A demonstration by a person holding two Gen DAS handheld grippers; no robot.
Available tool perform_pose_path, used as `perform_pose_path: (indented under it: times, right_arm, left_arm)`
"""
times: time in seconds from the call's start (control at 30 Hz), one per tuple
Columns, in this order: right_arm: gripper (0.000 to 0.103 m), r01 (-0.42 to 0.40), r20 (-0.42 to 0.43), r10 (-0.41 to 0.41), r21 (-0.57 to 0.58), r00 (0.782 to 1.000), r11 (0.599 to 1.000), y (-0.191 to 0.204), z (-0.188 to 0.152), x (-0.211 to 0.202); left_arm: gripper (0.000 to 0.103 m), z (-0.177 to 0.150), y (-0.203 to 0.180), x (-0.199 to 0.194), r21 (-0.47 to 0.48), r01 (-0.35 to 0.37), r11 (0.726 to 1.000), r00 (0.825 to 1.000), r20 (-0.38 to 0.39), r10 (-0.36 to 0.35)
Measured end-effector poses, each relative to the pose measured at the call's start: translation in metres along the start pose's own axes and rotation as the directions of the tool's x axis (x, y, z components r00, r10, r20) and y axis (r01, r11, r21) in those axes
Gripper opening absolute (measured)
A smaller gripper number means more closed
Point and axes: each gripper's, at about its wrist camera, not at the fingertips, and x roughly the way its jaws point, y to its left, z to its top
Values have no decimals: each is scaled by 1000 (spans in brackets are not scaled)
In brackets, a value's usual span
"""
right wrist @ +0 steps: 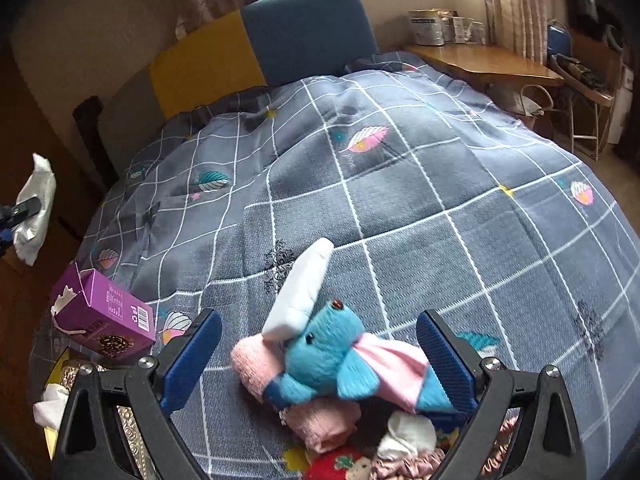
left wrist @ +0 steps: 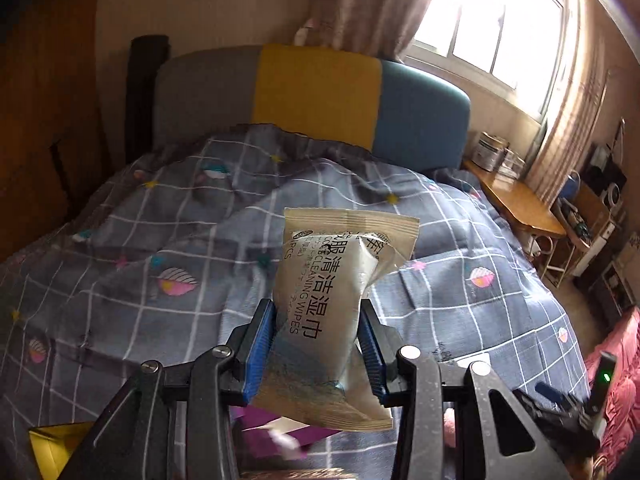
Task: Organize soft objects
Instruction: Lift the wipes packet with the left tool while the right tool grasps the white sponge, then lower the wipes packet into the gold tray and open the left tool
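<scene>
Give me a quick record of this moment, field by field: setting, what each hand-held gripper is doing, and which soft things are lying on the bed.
setting: bed with a grey checked quilt
left hand-held gripper: shut on a pack of cleaning wipes, held above the quilt
right hand-held gripper: open, empty, jaws either side of the blue elephant plush
soft pile: elephant plush, rolled pink towel, white pack, pink scrunchie
nearby: purple box at the quilt's left edge
</scene>
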Motion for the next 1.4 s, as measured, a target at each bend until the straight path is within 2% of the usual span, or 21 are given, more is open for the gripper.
perform_pose_path:
  times: [0.13, 0.33, 0.4, 0.43, 0.53, 0.67, 0.8, 0.87, 0.97, 1.07, 1.13, 1.2, 1.4]
  right_arm:
    - [94, 70, -83, -75, -54, 994, 996, 17, 18, 42]
    - [89, 154, -194, -178, -134, 965, 979, 33, 16, 97]
    - [64, 166, -207, -200, -171, 958, 971, 40, 13, 105]
    - [40, 180, -200, -220, -201, 955, 963, 45, 11, 107]
    - [30, 181, -155, -223, -247, 962, 952, 57, 8, 97]
    - [28, 121, -126, -162, -278, 979, 953, 73, 1, 77]
    - [27, 33, -148, -76, -275, 986, 961, 86, -12, 60]
    - [26, 1, -166, -49, -277, 985, 961, 94, -19, 56]
    - [25, -21, -179, -33, -289, 983, 957, 104, -29, 51]
    - [25, -21, -192, -35, -285, 981, 958, 105, -36, 50]
    - [25, -20, -201, -34, -262, 979, 965, 100, -38, 51]
    - [25, -25, -208, -24, -231, 978, 973, 94, -38, 51]
    - [25, -20, -183, -13, -179, 983, 984, 90, -30, 42]
  left_arm:
    - [41, -11, 44, -22, -48, -27, 998, 999, 16, 28]
    - [42, -48, 108, -54, -128, -62, 990, 998, 23, 65]
    - [42, -67, 131, -64, -167, -66, 984, 997, 15, 70]
    - [42, -78, 143, -69, -185, -74, 980, 997, 10, 77]
    - [42, -112, 176, -77, -256, -89, 962, 996, -17, 88]
    - [42, -162, 213, -72, -359, -118, 926, 992, -93, 90]
    - [42, -202, 239, -55, -448, -130, 884, 983, -172, 58]
    - [42, -212, 243, -48, -466, -139, 874, 980, -190, 54]
    - [45, -217, 243, -36, -448, -164, 879, 974, -212, 73]
    - [49, -217, 238, -29, -394, -202, 897, 968, -219, 122]
    - [56, -216, 231, -33, -363, -229, 903, 964, -213, 159]
    - [56, -217, 223, -40, -326, -246, 913, 963, -188, 193]
    - [56, -224, 203, -73, -268, -247, 931, 969, -98, 229]
